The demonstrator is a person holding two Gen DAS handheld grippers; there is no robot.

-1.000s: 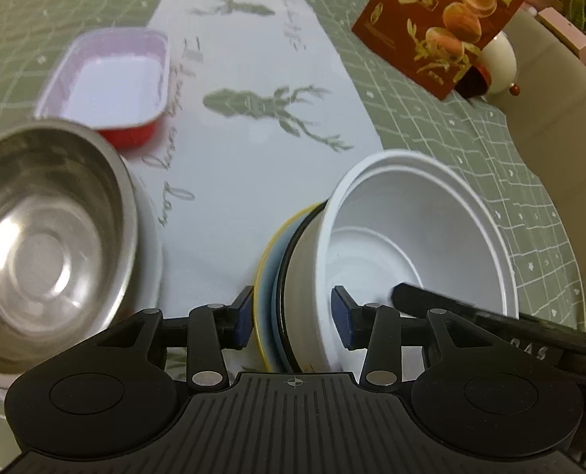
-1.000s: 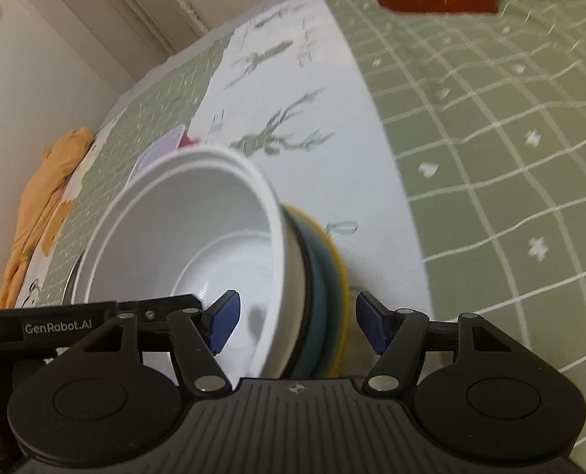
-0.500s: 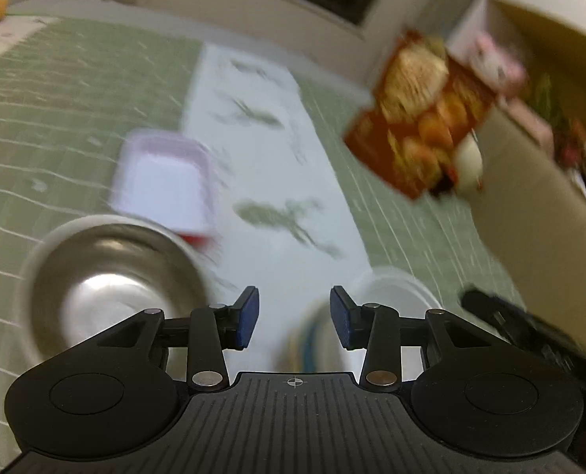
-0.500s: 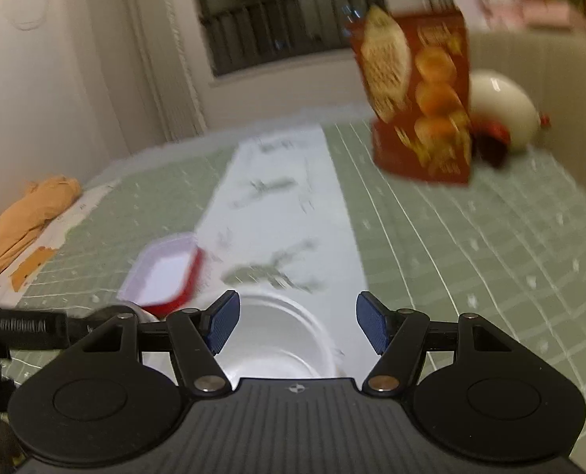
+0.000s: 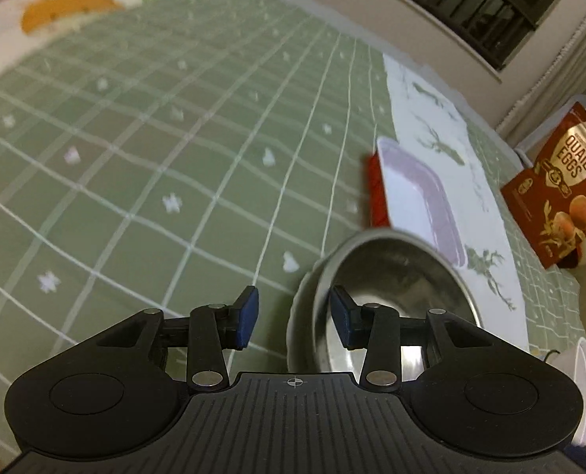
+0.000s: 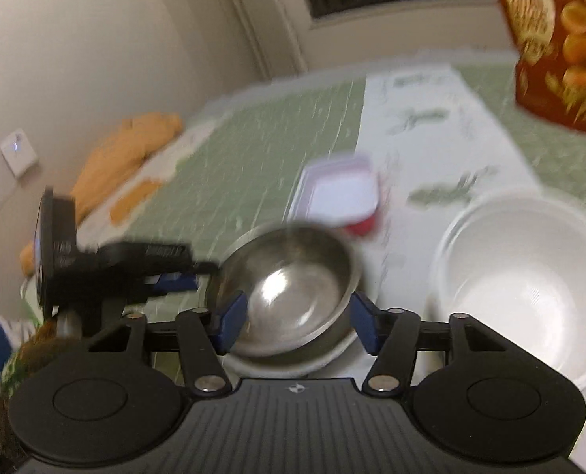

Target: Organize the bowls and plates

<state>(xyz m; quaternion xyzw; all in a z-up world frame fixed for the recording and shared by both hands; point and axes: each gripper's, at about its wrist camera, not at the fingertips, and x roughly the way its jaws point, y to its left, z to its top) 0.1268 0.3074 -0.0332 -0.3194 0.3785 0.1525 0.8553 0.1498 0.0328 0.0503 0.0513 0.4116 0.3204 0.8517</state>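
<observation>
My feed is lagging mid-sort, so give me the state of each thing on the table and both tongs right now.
Steel bowl: upright, empty, sitting on a white plate.
White bowl: upright, empty.
Red tray: empty, on the runner's edge.
Quail eggs bag: standing.
Left tongs: open, holding nothing.
Right tongs: closing, holding nothing.

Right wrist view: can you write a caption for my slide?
Right gripper, jaws closing on nothing, points at a steel bowl resting in a white dish, with a white bowl to its right.

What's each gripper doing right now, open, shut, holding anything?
Left gripper: open, holding nothing, at the steel bowl rim.
Right gripper: open, jaws closing, holding nothing, either side of the steel bowl.
</observation>
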